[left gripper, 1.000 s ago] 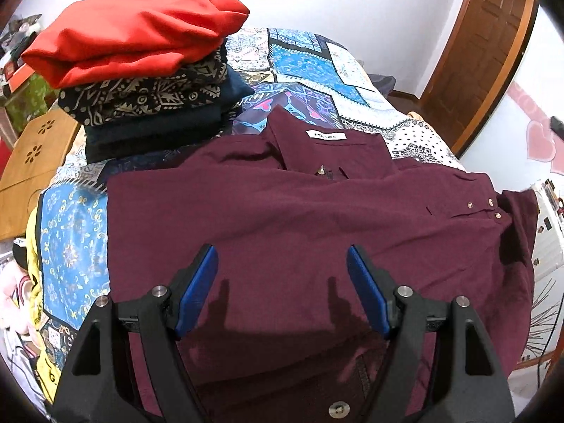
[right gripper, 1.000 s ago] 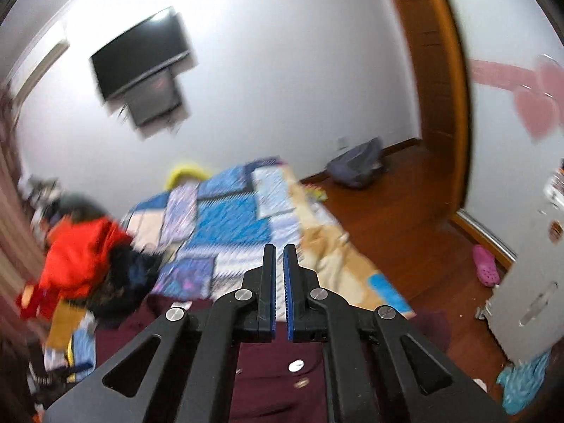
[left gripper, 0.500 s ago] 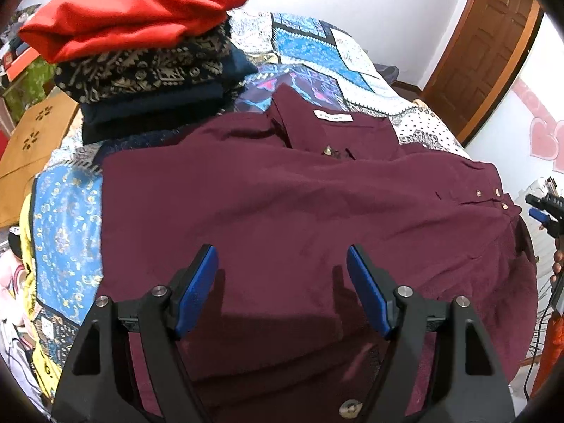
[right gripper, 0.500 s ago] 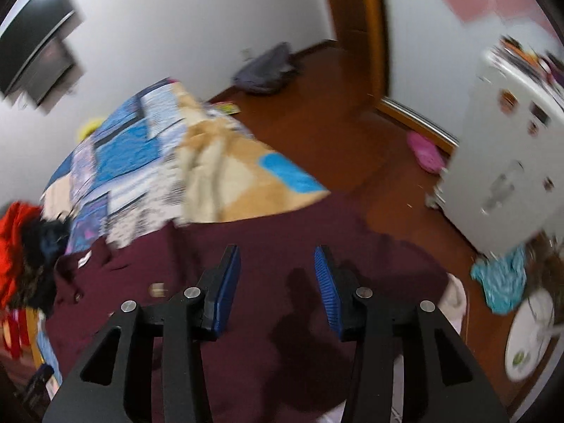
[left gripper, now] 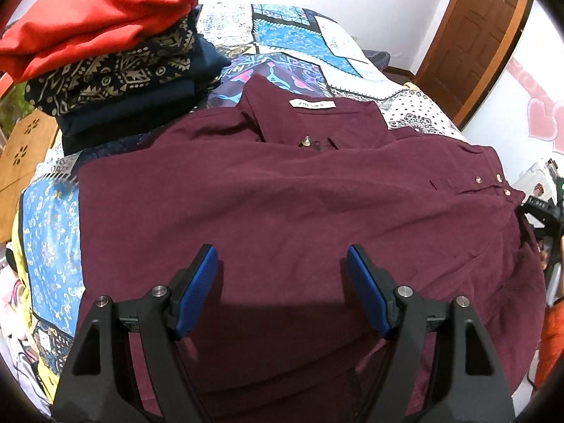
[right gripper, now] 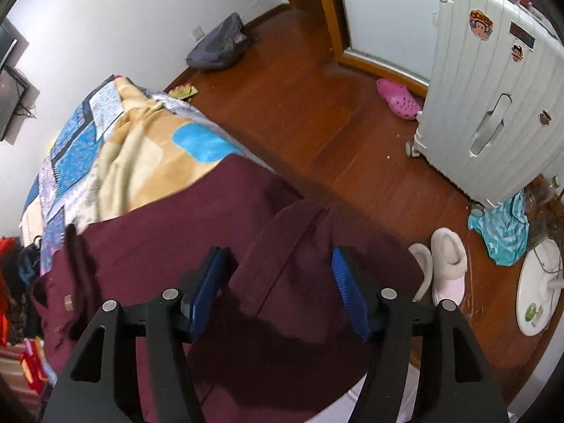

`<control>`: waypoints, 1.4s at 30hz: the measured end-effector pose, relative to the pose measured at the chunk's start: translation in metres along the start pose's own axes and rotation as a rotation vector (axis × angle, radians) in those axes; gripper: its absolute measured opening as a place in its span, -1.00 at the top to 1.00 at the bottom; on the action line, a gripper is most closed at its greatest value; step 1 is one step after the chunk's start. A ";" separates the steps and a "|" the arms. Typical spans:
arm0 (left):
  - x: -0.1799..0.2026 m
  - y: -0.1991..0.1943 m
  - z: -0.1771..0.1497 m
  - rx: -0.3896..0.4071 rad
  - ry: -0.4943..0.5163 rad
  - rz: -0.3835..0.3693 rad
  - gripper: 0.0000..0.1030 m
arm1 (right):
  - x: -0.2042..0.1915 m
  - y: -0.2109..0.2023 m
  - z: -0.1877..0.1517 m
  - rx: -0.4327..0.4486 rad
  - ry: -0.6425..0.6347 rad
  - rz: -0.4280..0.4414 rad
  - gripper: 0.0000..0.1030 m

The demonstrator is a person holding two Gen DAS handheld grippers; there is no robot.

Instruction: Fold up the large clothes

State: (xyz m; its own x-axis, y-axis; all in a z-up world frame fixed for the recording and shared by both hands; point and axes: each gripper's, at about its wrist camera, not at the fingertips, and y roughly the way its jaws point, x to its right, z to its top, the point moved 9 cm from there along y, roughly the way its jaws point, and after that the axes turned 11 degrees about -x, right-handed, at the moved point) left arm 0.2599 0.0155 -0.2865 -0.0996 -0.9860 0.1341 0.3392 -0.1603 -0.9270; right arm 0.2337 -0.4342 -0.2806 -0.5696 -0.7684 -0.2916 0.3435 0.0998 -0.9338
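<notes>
Both my left gripper (left gripper: 282,289) and right gripper (right gripper: 280,290) gape empty above the shirt (left gripper: 282,194), whose overhanging sleeve (right gripper: 282,246) lies nearest my right.

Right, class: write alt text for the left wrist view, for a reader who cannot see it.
An open left gripper hovers over a maroon button-up shirt spread flat, collar away from the camera, on a patchwork bedspread. Behind it to the left stands a stack of folded clothes, a red one on top; a wooden door stands at back right.
</notes>
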 end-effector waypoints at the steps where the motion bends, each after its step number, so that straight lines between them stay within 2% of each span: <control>1: -0.001 0.000 -0.001 -0.002 -0.006 -0.002 -0.45 | 0.004 -0.003 -0.001 0.023 0.015 0.006 -0.05; 2: -0.002 0.000 -0.001 -0.003 -0.010 -0.003 -0.45 | 0.005 -0.007 -0.002 0.042 0.029 0.007 0.25; 3: -0.003 0.001 -0.001 -0.004 -0.013 -0.004 -0.45 | 0.006 -0.010 -0.002 0.055 0.037 0.012 0.36; 4: -0.004 0.001 -0.001 -0.007 -0.015 -0.007 -0.45 | 0.007 -0.014 -0.003 0.063 0.045 0.032 0.63; 5: -0.004 0.002 -0.001 -0.008 -0.016 -0.008 -0.45 | 0.007 -0.017 -0.002 0.065 0.051 0.057 0.71; 10: -0.004 -0.003 -0.001 0.008 -0.013 -0.011 -0.45 | -0.001 -0.037 0.003 0.097 0.057 0.091 0.79; 15: -0.005 -0.012 -0.001 0.030 -0.012 -0.015 -0.45 | -0.037 -0.078 0.018 0.194 0.017 0.176 0.81; 21: -0.012 -0.025 -0.003 0.059 -0.038 -0.023 -0.45 | -0.145 -0.158 0.012 0.336 -0.228 0.322 0.81; 24: -0.017 -0.032 -0.005 0.073 -0.048 -0.025 -0.45 | -0.193 -0.176 -0.009 0.350 -0.345 0.377 0.81; 28: -0.024 -0.041 -0.009 0.084 -0.047 -0.011 -0.45 | -0.249 -0.164 -0.061 0.258 -0.507 0.481 0.81; 31: -0.028 -0.043 -0.013 0.079 -0.053 -0.005 -0.45 | -0.272 -0.132 -0.096 0.171 -0.609 0.462 0.81; 32: -0.029 -0.043 -0.012 0.078 -0.054 -0.006 -0.45 | -0.277 -0.113 -0.108 0.113 -0.624 0.449 0.80; 34: -0.029 -0.045 -0.013 0.079 -0.055 -0.007 -0.45 | -0.275 -0.075 -0.126 -0.002 -0.631 0.419 0.78; 37: -0.024 -0.051 -0.013 0.086 -0.042 -0.005 -0.45 | -0.264 -0.042 -0.142 -0.097 -0.633 0.374 0.74; 40: -0.009 -0.056 -0.004 0.088 -0.005 -0.017 -0.45 | -0.253 -0.034 -0.150 -0.153 -0.661 0.343 0.72; 42: 0.003 -0.060 0.005 0.095 0.023 -0.021 -0.45 | -0.247 -0.045 -0.155 -0.162 -0.675 0.353 0.71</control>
State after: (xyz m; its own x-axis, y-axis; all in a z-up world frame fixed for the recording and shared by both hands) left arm 0.2442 0.0220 -0.2287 -0.1284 -0.9812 0.1441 0.4239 -0.1857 -0.8865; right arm 0.2433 -0.1507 -0.1981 0.1490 -0.8872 -0.4366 0.2772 0.4613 -0.8428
